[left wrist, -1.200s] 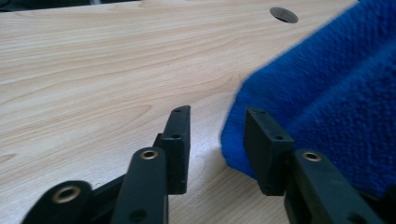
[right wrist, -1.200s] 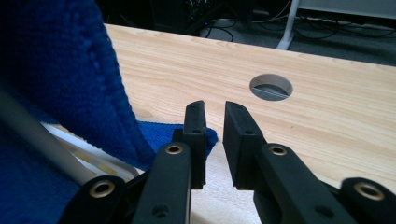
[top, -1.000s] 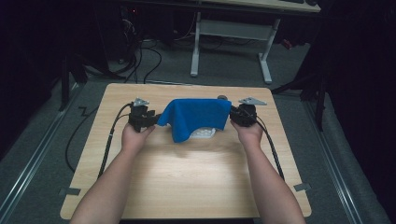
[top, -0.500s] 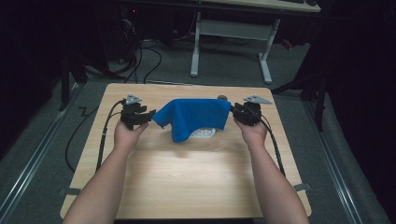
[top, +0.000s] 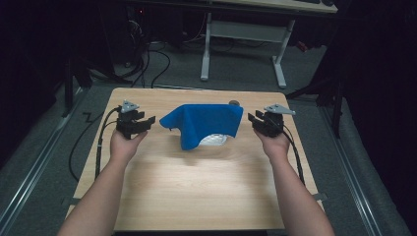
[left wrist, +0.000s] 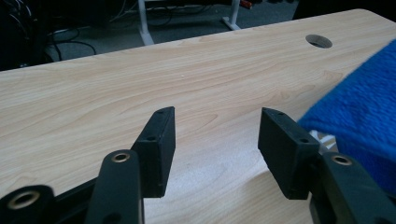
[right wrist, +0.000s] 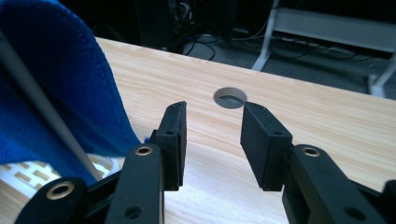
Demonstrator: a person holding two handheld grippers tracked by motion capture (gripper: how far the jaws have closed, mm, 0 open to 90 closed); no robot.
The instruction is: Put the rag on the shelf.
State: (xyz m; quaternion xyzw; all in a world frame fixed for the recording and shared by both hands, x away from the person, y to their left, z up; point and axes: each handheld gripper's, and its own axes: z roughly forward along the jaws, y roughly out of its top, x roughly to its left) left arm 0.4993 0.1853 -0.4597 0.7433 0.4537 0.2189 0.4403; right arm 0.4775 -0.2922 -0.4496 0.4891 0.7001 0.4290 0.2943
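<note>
Both tools, left [top: 147, 120] and right [top: 253, 119], just opening with nothing between, flank the blue cloth [top: 206, 123], forearms outstretched.

I can read no lettering, label, brand or number anywhere; nothing written stands on my bench [top: 196, 196] either.
</note>
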